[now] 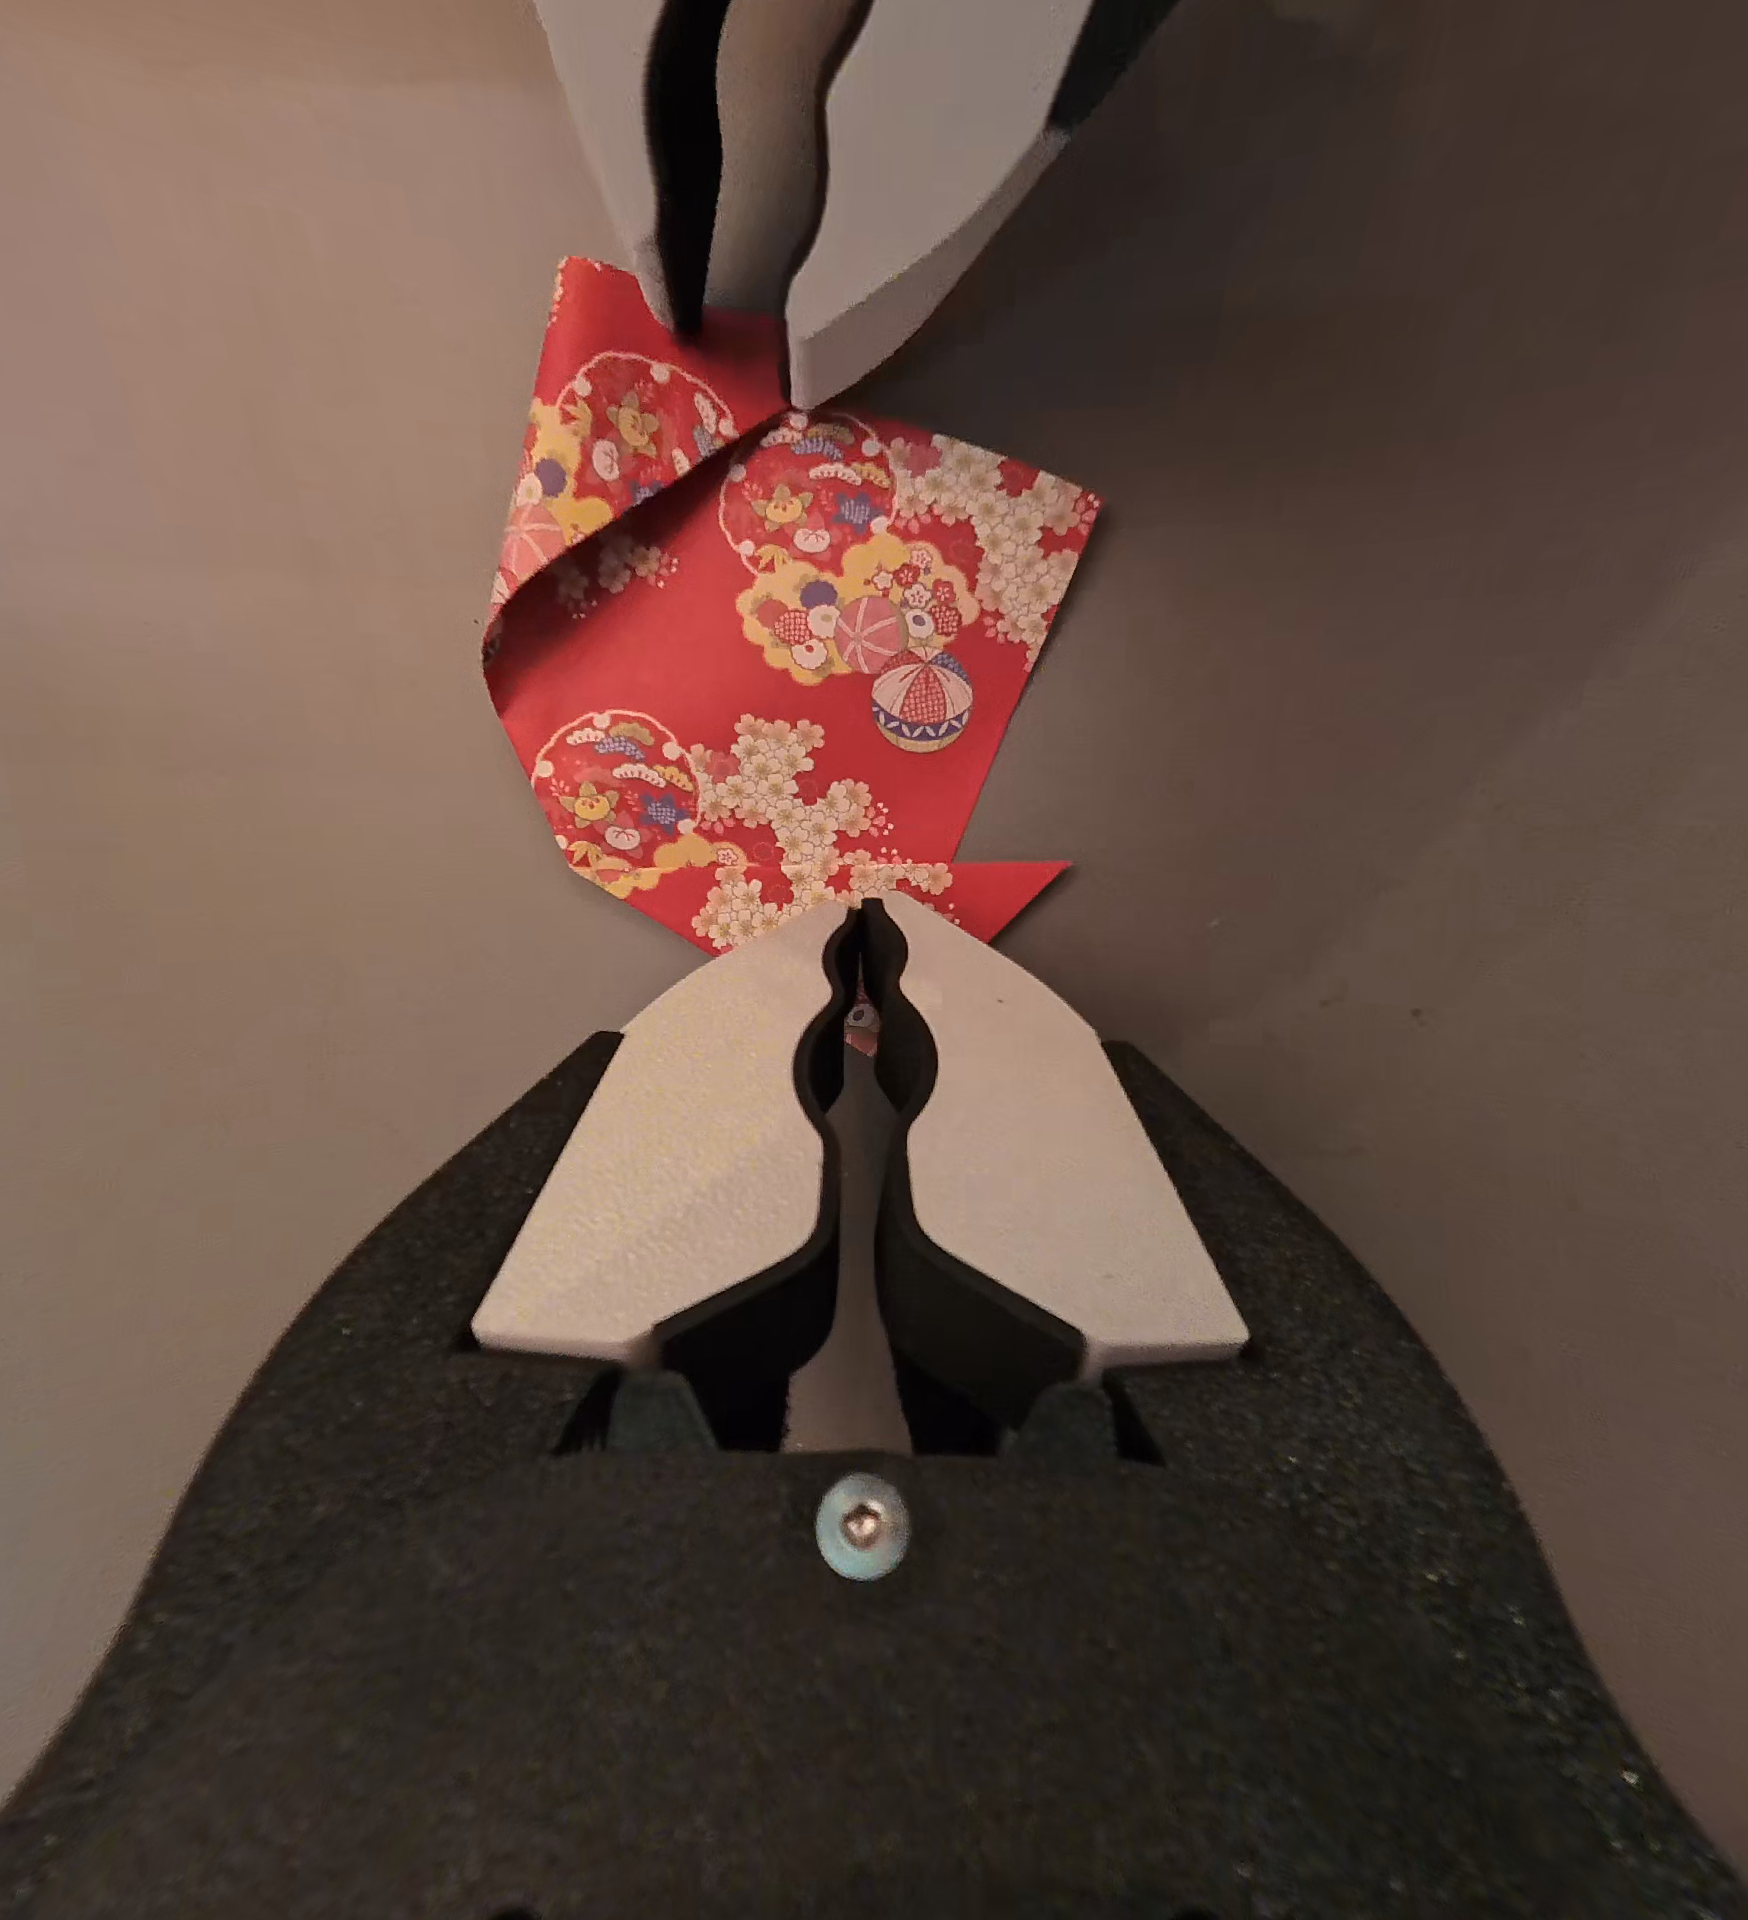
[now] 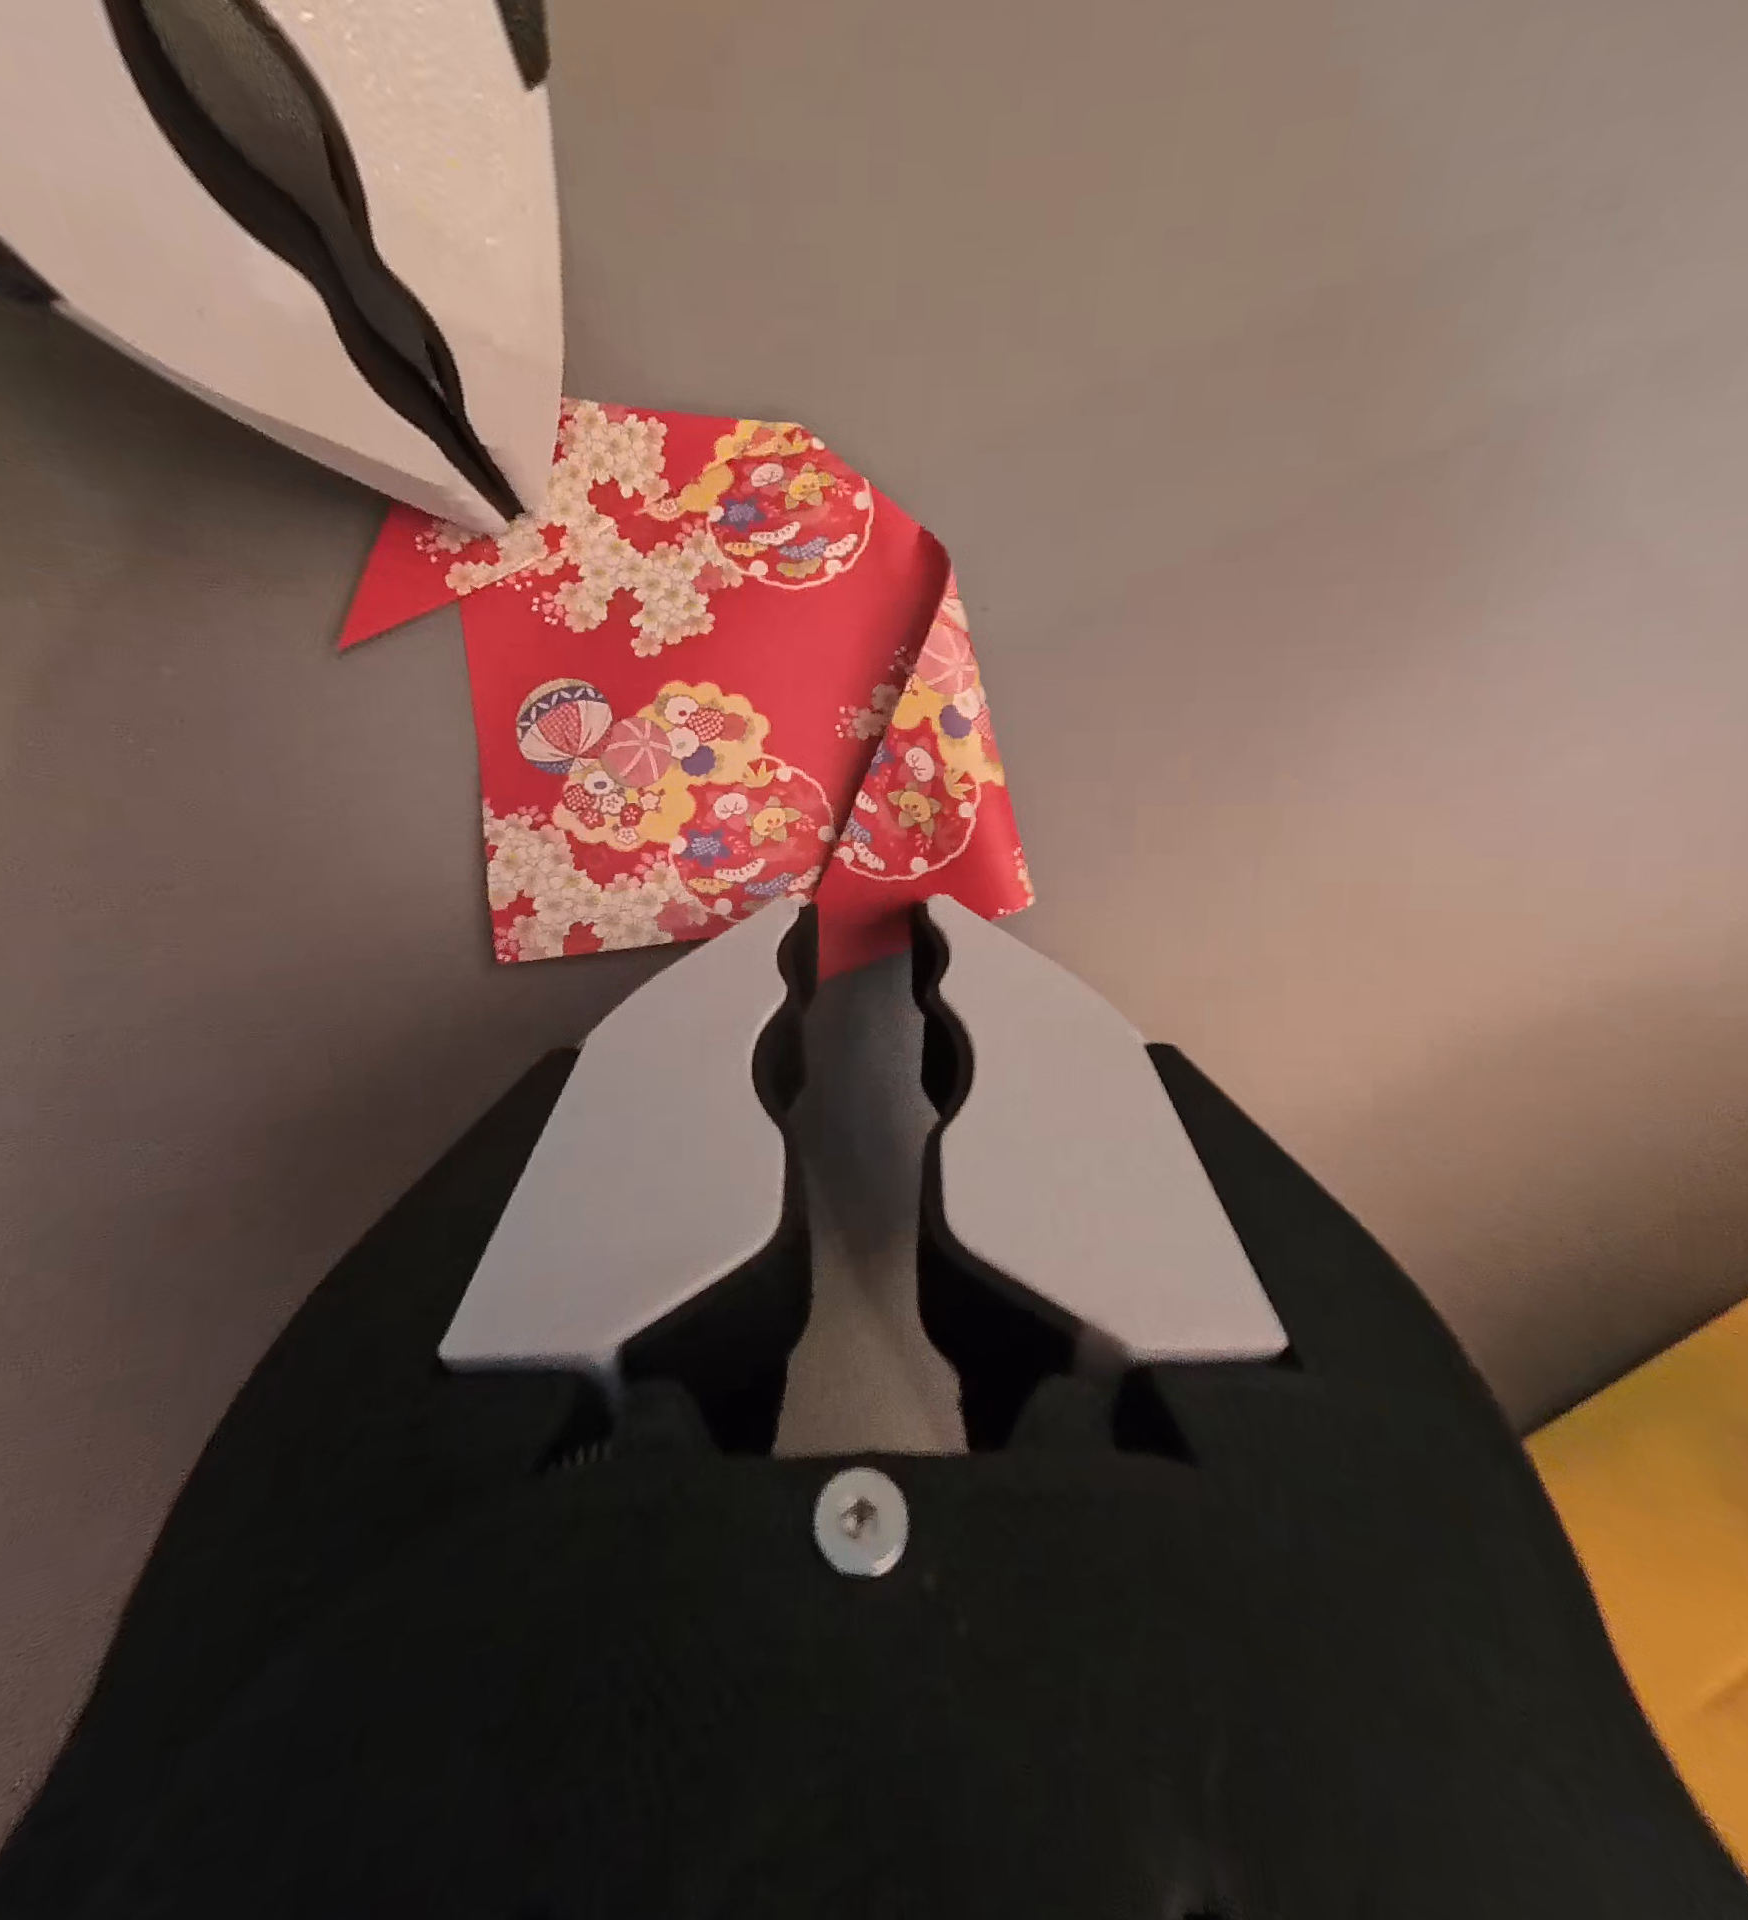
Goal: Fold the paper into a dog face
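the left tongs [image 1: 865,906] sit nearest in the left wrist view, pinched together on a corner of the paper [image 1: 797,644], a scrap of the print showing in the gap behind the tips; the paper lies just ahead of them on the grey desk [image 1: 226,727], red with floral roundels and white blossoms; a small flap is turned over at that held corner, and past it the sheet runs flat, then curls up along its left edge into a loose raised fold; at the far end the right tongs [image 1: 745,343] come down on the opposite corner, narrowly parted, tips at the paper's edge but not visibly clamping it.

to do this fold well, i judge the left tongs should hold their pinch as an anchor while the right tongs take the lifted flap near its tip, lay it over without dragging the sheet, then press along the crease from the middle outward; thin paper will tear or skew if both pull against each other.

from the right wrist view, beyond the near tongs, a yellow surface [image 2: 1701,1558] shows at the right edge, well apart from the paper.

count: one paper, two tongs, one desk, one yellow surface.
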